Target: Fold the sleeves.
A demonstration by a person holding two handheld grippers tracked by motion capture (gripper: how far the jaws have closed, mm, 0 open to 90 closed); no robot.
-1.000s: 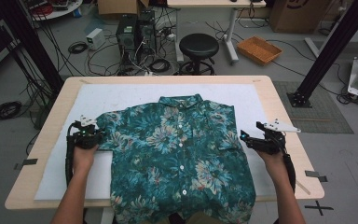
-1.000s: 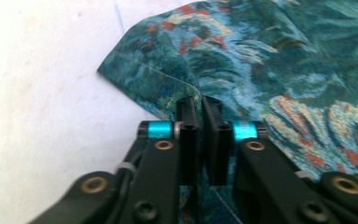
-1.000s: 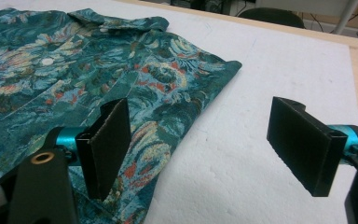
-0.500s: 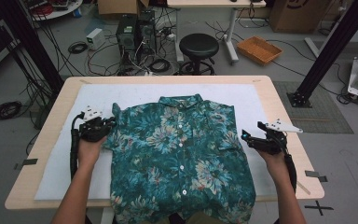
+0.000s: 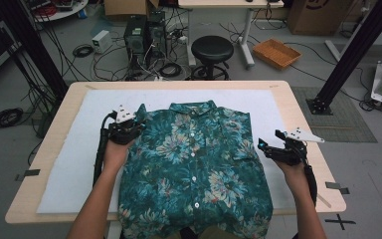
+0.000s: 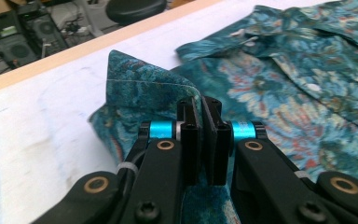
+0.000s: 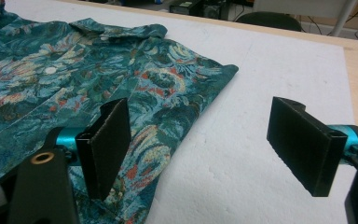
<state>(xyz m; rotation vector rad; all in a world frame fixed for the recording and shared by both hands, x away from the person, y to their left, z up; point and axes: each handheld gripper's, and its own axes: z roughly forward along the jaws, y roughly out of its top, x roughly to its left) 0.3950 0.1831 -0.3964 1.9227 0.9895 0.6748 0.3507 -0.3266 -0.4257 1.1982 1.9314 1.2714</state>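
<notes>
Shirt [image 5: 194,169], teal and flower-printed, lies buttoned and face up on the white mat [image 5: 74,164] between your hands. Your left gripper [image 6: 200,112] pinches its sleeve [image 6: 144,91], lifting it folded inward, while your right gripper [image 7: 205,144] hovers with jaws spread at the opposite edge.

- The floral shirt [image 5: 194,169] runs past the high view's bottom edge, its hem unseen.
- Closed jaws of the left tool [image 6: 200,135] cover the pinched sleeve fabric between them.
- The person's forearms are cut off at the bottom edge.
- The counter [image 5: 298,107] rim leaves the right tool view.
</notes>
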